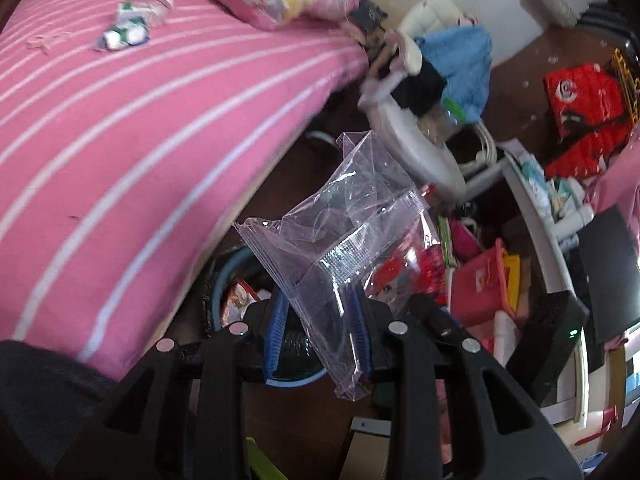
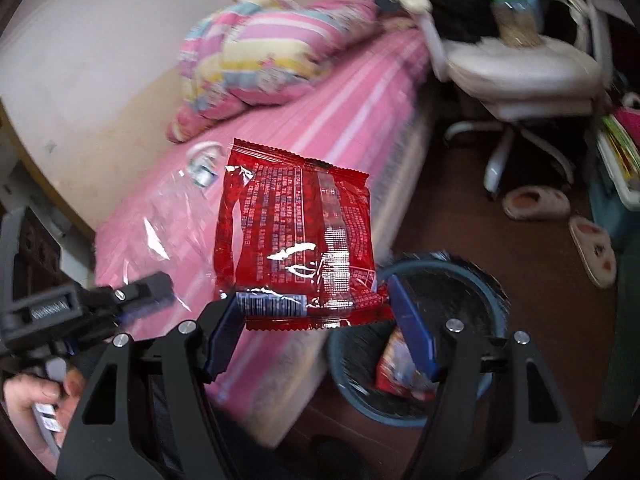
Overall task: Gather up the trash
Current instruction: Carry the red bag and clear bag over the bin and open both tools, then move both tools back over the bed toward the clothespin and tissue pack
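Note:
My left gripper is shut on a crumpled clear plastic bag, which sticks up between its blue pads. Below it is a blue-rimmed bin with a black liner. My right gripper holds a red snack wrapper by its bottom edge, stretched between wide-set pads. The same bin sits to the lower right, beside the bed, with a red wrapper inside. The left gripper and its clear bag appear at the left, over the bed. Small wrappers lie on the pink striped bed.
A folded quilt lies at the head of the bed. A white office chair piled with clothes stands past the bed, two slippers on the dark floor near it. Cluttered shelves and red bags crowd the right. A hand grips the left handle.

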Available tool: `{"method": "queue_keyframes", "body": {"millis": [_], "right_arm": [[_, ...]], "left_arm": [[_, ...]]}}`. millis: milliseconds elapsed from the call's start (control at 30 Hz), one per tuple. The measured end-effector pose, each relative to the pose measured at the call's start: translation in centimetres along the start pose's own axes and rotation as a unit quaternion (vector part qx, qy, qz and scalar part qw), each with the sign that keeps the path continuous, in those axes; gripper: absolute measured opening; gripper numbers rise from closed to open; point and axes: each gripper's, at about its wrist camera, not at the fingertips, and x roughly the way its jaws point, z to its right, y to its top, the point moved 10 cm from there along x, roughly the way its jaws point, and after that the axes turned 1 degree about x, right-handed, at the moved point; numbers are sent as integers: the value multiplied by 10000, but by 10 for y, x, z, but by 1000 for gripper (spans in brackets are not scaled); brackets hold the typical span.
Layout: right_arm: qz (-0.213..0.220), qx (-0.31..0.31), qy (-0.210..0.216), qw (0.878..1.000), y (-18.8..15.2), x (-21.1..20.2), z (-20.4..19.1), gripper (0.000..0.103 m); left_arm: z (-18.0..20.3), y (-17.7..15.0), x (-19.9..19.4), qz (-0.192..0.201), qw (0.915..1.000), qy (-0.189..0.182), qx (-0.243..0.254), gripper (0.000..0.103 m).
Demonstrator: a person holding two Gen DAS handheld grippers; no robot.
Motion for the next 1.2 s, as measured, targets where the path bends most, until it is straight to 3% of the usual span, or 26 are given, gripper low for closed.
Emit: {"method": "queue_keyframes", "body": {"millis": [167,467,700,733,767,833,900,1200], "right_arm": [[-360,371,-301,9982,-24,21,48,69],[-1121,676,-756,9885,-65,67,98,69],[-1462,741,-1046,9809,-83,93,118,71],[-1517,756,-1116,9792,-85,95,121,71],[-1555,760,-1176,9779,-86,97,124,74],[-1514,758,-1313,9768,-83,96,128,83],[-1458,740,-1367,9770,-82,93,127,85],[-1111,598,-1208,9846,-57,68,106,85]], "left_arm": [[2,-10,50,-505,9986,111,129,29],[-17,-38,134,-1615,9860,402,117,30],[-29,-47,174,-2039,9777,495,-1,32],[-30,-48,176,-2064,9772,494,-21,35],[-29,-49,179,-2080,9768,507,-54,49],[-33,-46,181,-2019,9776,579,-139,62],[-35,-42,179,-1913,9793,625,-218,71],[-35,-23,147,-1391,9876,506,-519,73]]}}
